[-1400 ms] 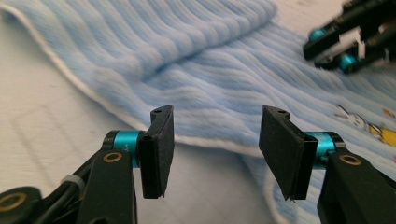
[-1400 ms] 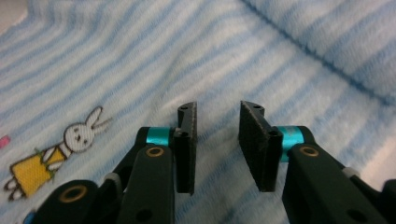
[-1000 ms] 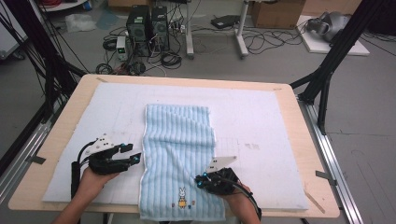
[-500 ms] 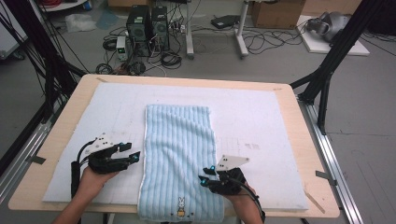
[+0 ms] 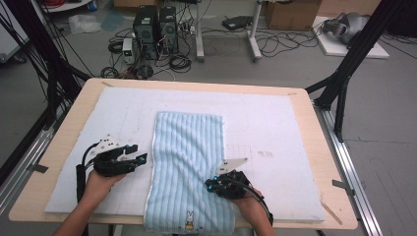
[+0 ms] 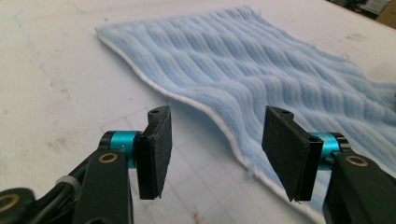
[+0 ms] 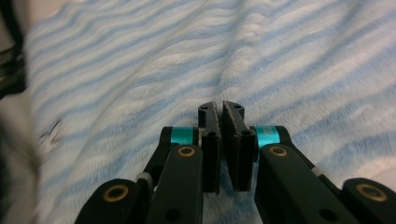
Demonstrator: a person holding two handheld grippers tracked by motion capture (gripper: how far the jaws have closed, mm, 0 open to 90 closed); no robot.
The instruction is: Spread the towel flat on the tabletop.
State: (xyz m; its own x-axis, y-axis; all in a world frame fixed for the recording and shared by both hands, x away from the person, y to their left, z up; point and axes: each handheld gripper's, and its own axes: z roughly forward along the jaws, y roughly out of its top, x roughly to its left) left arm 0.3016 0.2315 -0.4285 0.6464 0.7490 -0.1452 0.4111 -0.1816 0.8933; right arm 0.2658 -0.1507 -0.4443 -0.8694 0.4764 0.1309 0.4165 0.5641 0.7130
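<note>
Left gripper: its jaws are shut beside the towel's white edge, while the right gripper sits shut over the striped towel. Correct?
Not quite. The left gripper has its jaws wide open, not shut, as the left gripper view shows, with the white edge of the towel running between and beyond them. The rest holds: the right gripper is shut over the striped towel.

1 towel (image 5: pixel 189 164), blue striped, w/ 1 rabbit motif (image 5: pixel 189 227) at its near end. 1 white mat (image 5: pixel 275 132) on 1 wooden table (image 5: pixel 322 147). 2 grippers: left gripper (image 5: pixel 141 152), right gripper (image 5: pixel 210 185), each w/ 2 black jaws. 2 hands: left hand (image 5: pixel 98 183), right hand (image 5: pixel 251 206). On the floor behind: 2 PC towers (image 5: pixel 156 22), 1 cardboard box (image 5: pixel 291 14), many cables, no. unclear.
</note>
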